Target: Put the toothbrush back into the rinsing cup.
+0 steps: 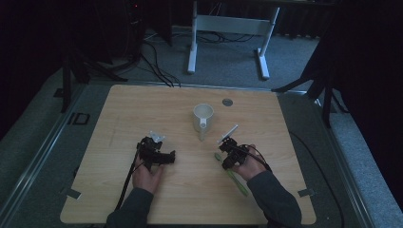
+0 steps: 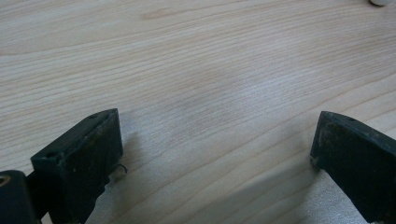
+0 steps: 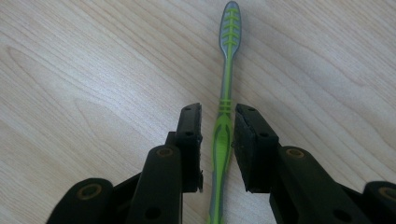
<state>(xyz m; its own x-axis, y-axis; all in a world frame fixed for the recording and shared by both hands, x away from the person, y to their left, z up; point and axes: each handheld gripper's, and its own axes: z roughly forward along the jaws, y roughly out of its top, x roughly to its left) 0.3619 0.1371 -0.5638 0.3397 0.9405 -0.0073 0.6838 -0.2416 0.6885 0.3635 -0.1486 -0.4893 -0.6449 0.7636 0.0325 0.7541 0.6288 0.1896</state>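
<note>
Right gripper (image 3: 217,116) jaws narrowly parted astride green toothbrush (image 3: 225,100) handle, left gripper (image 2: 215,140) jaws wide apart over bare table (image 2: 196,60).

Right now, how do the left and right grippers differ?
The left gripper has its jaws spread wide; the right gripper has its jaws drawn close together. Between the left gripper's jaws lies bare table; the right gripper's jaws flank the handle of a green toothbrush, one on each side, with slight gaps visible. In the high view the left gripper sits left of the white cup, the right gripper to its right. Both are low over the wooden table.
</note>
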